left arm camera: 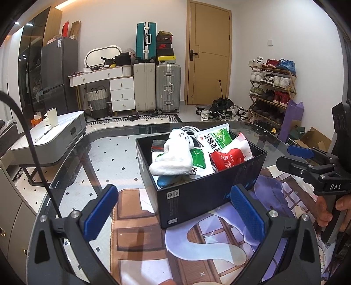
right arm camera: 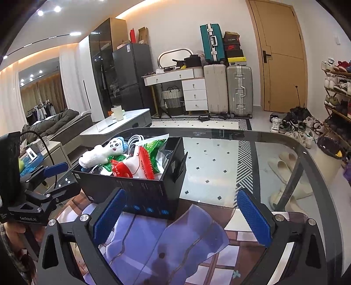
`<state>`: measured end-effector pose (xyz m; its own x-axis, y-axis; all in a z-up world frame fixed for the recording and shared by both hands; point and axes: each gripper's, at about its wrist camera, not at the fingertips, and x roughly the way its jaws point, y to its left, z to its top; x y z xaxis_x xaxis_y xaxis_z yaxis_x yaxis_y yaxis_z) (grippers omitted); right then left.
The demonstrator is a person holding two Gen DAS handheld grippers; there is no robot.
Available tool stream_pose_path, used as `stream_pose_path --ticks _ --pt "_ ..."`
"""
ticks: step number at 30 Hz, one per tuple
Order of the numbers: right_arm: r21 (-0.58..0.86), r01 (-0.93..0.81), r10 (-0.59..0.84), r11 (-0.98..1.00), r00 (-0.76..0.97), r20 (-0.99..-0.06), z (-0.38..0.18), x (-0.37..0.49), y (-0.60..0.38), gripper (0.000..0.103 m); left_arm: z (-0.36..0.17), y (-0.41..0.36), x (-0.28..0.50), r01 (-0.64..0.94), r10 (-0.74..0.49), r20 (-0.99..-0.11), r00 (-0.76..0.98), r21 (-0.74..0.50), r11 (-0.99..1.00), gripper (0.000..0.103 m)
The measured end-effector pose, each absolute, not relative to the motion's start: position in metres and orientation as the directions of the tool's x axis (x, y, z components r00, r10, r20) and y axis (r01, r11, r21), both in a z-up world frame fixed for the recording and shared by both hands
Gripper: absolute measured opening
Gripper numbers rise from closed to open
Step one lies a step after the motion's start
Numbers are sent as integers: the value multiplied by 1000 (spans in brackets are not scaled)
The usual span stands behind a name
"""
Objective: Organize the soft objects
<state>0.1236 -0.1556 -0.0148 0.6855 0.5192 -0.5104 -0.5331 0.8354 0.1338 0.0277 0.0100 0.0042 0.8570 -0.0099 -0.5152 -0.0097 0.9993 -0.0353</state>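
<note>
Both the left gripper [left arm camera: 173, 210] and the right gripper [right arm camera: 182, 214] hang spread and empty low in their frames. The black cardboard box [left arm camera: 206, 193] sits centre frame, heaped with soft things. The fluffy white plush toy [left arm camera: 173, 155] lies loose on top against the red-and-white plastic packet [left arm camera: 230, 153], so a careless nudge could tip it over the rim.

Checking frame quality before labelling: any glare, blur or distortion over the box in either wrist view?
Left wrist view: box and white plush toy sharp; glass table reflects the room faintly; fisheye bends the door, corners vignetted black. Right wrist view: box sharp; ceiling lights blown out; table rim curved.
</note>
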Motion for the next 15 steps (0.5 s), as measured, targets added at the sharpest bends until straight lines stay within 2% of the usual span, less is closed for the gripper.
stream_pose_path --ticks 15 --pt "126 -527 509 841 690 -515 -17 124 -157 102 3 6 26 -1 -10 -515 857 -21 1000 103"
